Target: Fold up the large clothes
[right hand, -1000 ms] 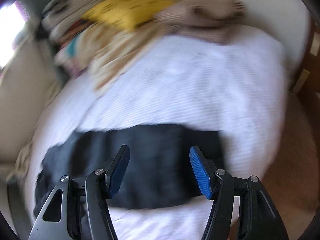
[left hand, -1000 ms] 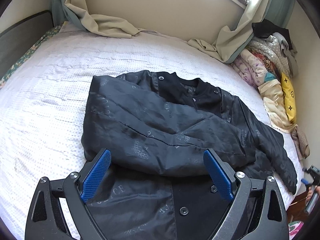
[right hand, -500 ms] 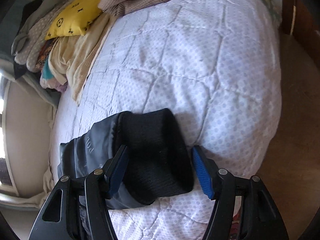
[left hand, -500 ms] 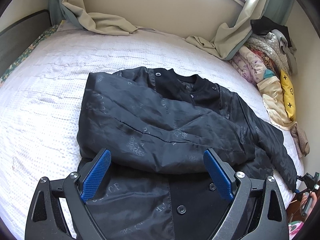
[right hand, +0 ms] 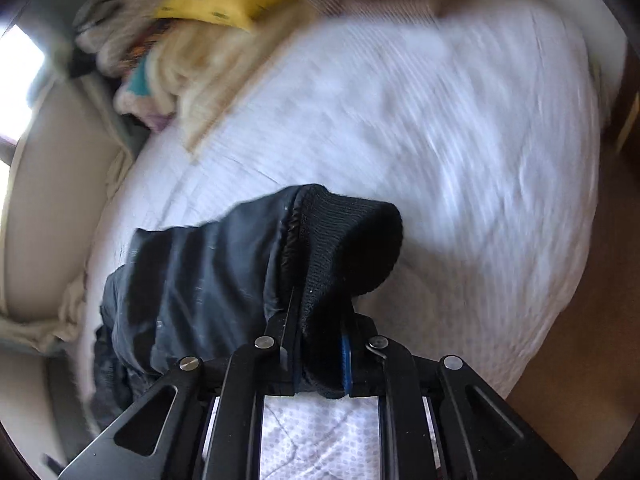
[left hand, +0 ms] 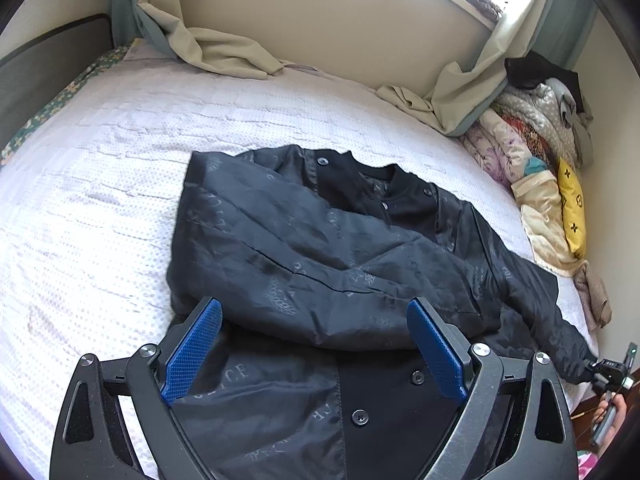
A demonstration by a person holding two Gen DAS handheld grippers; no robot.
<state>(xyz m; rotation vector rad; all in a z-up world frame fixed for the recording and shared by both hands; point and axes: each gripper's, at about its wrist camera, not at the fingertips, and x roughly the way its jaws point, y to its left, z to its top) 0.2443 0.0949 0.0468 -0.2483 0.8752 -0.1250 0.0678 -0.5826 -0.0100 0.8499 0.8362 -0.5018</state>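
Observation:
A black patterned jacket [left hand: 320, 248] lies spread on the white bed [left hand: 100, 200], left sleeve folded across its front. My left gripper [left hand: 316, 344] hovers open over the jacket's lower front, nothing between its blue pads. The right sleeve stretches toward the bed's right edge, where my right gripper [left hand: 612, 372] shows small, held by a hand [left hand: 608, 404]. In the right wrist view my right gripper [right hand: 320, 344] has its jaws closing, and the pads pinch the black knit cuff [right hand: 348, 248] of that sleeve [right hand: 200, 272]. The cuff stands up off the bed.
A pile of folded clothes [left hand: 540, 168] with a yellow cushion [left hand: 572, 208] lines the bed's far right side. Beige curtains [left hand: 208, 48] drape onto the bed by the wall. A dark headboard [left hand: 40, 64] is at left. Brown floor [right hand: 580, 360] lies beyond the bed's edge.
My right gripper went from open around the cuff to closed on it, and the cuff now stands raised. The left gripper and the jacket body have hardly shifted.

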